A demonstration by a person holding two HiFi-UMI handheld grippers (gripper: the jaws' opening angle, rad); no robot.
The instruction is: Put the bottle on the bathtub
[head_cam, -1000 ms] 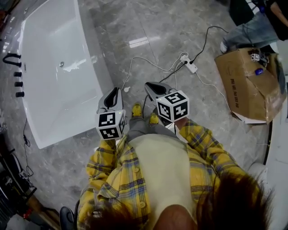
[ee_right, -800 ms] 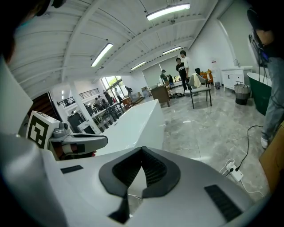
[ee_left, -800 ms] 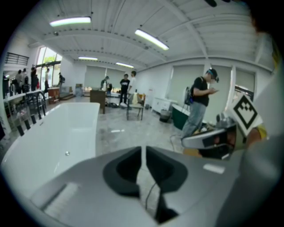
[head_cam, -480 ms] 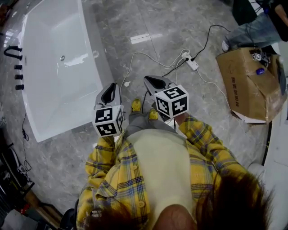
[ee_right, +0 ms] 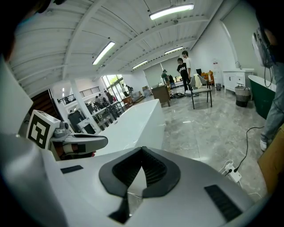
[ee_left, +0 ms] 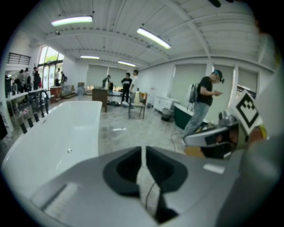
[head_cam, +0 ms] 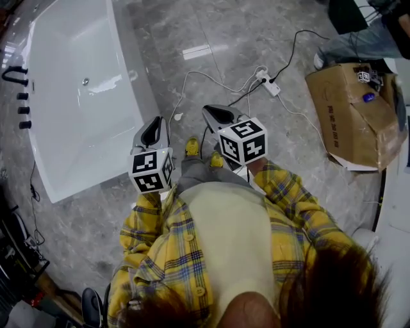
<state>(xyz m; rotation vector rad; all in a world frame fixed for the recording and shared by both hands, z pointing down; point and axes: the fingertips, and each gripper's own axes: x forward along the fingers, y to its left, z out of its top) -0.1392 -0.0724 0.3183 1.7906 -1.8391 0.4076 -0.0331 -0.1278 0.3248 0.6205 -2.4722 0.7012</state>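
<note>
Head view looks into bathtub; right gripper view adds ceiling lights.

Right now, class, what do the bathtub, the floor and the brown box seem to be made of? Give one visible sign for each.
Bathtub: probably glossy white acrylic or enamel; it is smooth, with bright light reflections.
Floor: polished grey marble or marble-look tile; it is veined, with a patch of glare.
Box: most likely matt brown cardboard; it has folded flaps and creased edges.
</note>
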